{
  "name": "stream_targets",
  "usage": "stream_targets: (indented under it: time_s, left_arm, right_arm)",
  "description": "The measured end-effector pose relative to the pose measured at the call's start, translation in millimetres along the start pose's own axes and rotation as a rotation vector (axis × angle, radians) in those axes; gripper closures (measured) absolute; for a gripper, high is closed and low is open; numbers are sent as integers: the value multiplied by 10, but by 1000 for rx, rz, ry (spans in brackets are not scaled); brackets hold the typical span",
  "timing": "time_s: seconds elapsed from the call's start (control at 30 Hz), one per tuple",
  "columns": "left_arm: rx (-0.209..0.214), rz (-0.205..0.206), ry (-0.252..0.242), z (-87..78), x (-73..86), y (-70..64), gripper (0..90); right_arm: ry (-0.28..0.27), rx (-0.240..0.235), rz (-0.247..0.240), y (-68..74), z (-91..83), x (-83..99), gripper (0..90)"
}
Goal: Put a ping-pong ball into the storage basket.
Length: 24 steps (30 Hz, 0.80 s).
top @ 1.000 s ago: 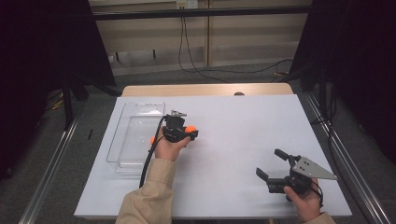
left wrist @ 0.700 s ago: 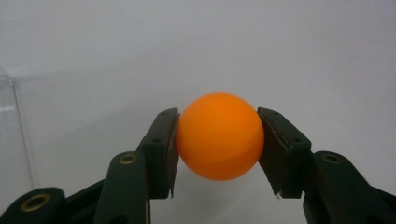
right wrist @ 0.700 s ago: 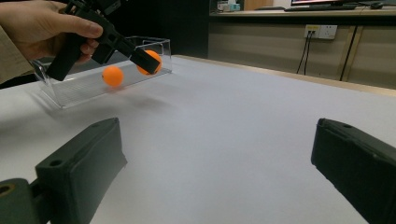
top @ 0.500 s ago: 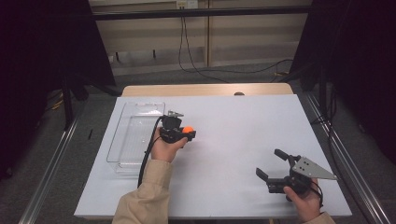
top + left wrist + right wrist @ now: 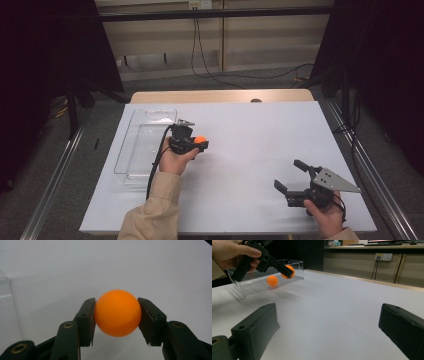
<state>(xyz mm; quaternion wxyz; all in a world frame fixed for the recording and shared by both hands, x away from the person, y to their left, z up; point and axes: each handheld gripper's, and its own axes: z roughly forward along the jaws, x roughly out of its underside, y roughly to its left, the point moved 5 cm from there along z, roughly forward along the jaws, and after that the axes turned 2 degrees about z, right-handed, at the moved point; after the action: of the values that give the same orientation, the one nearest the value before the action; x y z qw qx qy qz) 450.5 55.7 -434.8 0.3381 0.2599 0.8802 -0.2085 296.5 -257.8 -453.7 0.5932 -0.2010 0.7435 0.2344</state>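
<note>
A: Nearest the person, the right tongs (image 5: 289,176) sit low over the white surface (image 5: 250,150), jaws spread wide with nothing between them, pointing across at the action.

B: And the action is all on the other side. The left tongs (image 5: 201,145) have an orange ball (image 5: 117,312) pinched squarely, one pad on each flank, right at its widest line.

A: A lovely centred grip. The ball (image 5: 200,140) is carried above the surface, just to the right of the clear tray (image 5: 131,150).

B: From the right gripper view there is a second ball (image 5: 272,280) showing through the near wall of the tray (image 5: 297,266), apparently lying on its floor, while the held one (image 5: 289,271) hangs close by that wall.

A: So the step in hand looks like delivery into the tray. What makes it clean?

B: Keep the squeeze steady, no harder; a smooth round ball can squirt out if the pads slide off its middle. Bring it over the tray's rim with clearance, and lower it near the floor before parting the jaws.

A: Because a drop from height would bounce.

B: Exactly, and it rolls freely. Best placed apart from the ball lying in there, so the two do not knock each other about.

A: And beyond the tray?

B: Just the far wooden edge (image 5: 220,96) of the surface, and cables (image 5: 240,77) on the floor behind.
</note>
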Motion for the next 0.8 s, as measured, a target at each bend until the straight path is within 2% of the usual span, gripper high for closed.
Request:
stream_targets:
  time_s: [0.4,0.8]
  left_arm:
    - [1,-15,-13,-88,27,53,508]
    - [7,-4,-14,-147,57,63,508]
  right_arm:
    - [0,-1,-1,-2,2,0,20]
    - [0,-2,-3,-2,2,1,20]
